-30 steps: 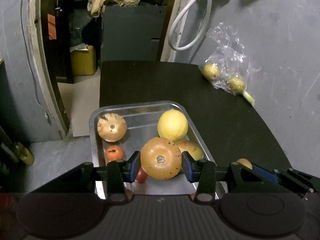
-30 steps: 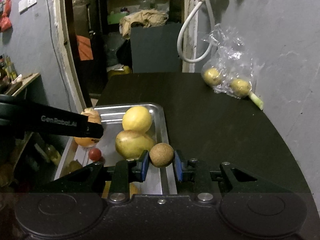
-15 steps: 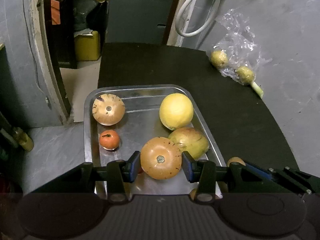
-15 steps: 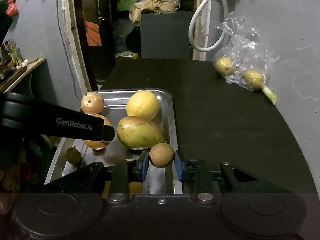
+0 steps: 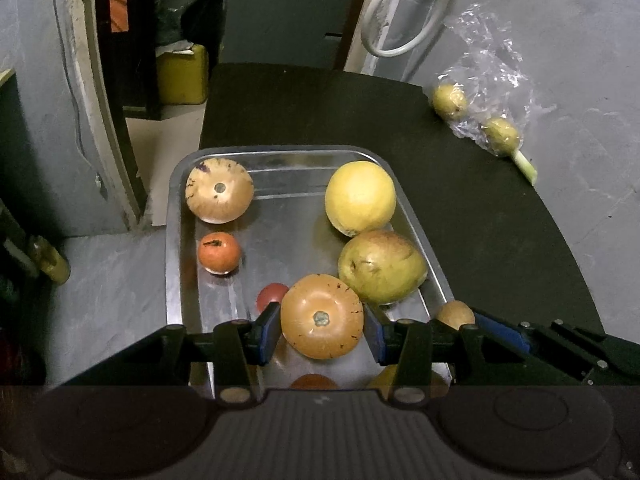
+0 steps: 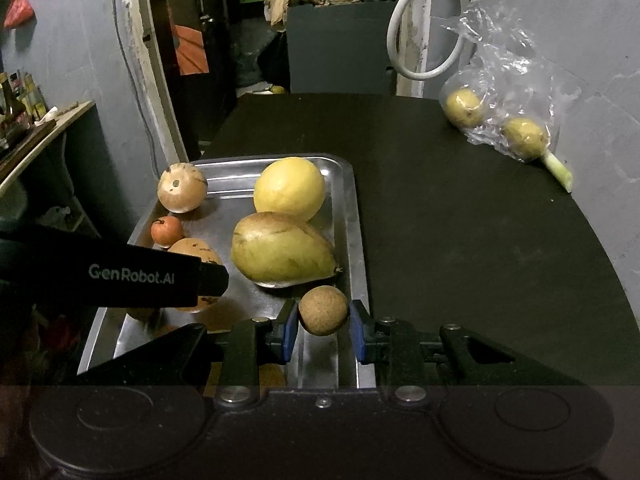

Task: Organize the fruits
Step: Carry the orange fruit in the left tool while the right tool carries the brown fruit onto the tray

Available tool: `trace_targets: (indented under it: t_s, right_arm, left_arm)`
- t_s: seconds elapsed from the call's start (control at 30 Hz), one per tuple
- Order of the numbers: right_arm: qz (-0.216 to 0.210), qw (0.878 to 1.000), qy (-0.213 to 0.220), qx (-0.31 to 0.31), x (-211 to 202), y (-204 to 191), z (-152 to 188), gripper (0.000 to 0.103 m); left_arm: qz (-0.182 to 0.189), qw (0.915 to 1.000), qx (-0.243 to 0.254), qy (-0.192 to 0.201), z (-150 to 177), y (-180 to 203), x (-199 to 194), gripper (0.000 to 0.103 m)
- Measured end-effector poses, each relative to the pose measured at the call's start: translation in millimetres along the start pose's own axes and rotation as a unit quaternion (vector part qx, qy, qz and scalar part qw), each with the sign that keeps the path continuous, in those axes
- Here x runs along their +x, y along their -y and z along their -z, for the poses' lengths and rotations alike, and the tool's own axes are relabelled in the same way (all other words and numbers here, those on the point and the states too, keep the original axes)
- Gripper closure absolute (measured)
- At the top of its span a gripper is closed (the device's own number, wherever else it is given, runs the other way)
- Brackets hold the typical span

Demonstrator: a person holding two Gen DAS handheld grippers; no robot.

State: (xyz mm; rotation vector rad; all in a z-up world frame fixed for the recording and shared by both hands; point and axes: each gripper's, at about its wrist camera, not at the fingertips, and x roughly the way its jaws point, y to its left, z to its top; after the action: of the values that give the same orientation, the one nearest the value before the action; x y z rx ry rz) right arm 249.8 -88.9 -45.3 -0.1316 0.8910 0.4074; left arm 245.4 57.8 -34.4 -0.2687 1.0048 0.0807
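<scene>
Left gripper [image 5: 322,330]: jaws closed on a large orange fruit [image 5: 322,316], blue pads pressed to both its sides; it hangs over the near end of the metal tray [image 5: 176,264].
Right gripper [image 6: 323,326]: jaws closed on a small brown round fruit [image 6: 323,310], held over the tray's near right rim.
Writing: "GenRobot.AI" in pale letters on the black side of the left gripper, read from the right wrist view [image 6: 132,274]. No other legible text.
Tray: steel, shallow, set on the left part of a black table [image 6: 460,240], its left edge at the table's edge.
Far left corner of tray: tan round fruit [image 5: 219,190] with dark specks.
Just nearer: small orange-red fruit [image 5: 219,252], apart from the tan one.
Far right of tray: yellow round fruit [image 5: 360,198], touching a yellow-green pear-shaped fruit [image 5: 380,266] nearer the camera.
Under the left gripper: small red fruit [image 5: 271,296], part hidden by a pad; more fruit below it, too hidden to tell.
Far right of table: clear plastic bag [image 6: 508,80] against the grey wall, two yellowish fruits [image 6: 464,107] inside, and a pale green stalk [image 6: 558,170] poking out.
Wall above: white hose [image 6: 420,40] looped.
</scene>
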Motion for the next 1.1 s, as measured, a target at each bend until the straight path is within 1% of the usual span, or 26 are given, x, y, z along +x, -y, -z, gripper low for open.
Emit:
trace_targets:
  t_s: [0.43, 0.87, 1.1]
  right_arm:
    - [-0.004, 1.000, -0.001, -0.006, 2.0, -0.8, -0.9, 0.074]
    - [-0.003, 1.000, -0.003, -0.005, 2.2, 0.0, 0.6, 0.073]
    - [-0.002, 1.000, -0.001, -0.005, 1.5, -0.6, 1.9, 0.072]
  left_arm:
    - [-0.004, 0.9998, -0.018, -0.012, 0.4, -4.2, 2.0, 0.054]
    - [-0.010, 0.9995, -0.023, -0.020, 4.7, -6.1, 3.8, 0.054]
    - [-0.008, 0.9997, -0.021, -0.008, 3.6, -4.8, -1.1, 0.054]
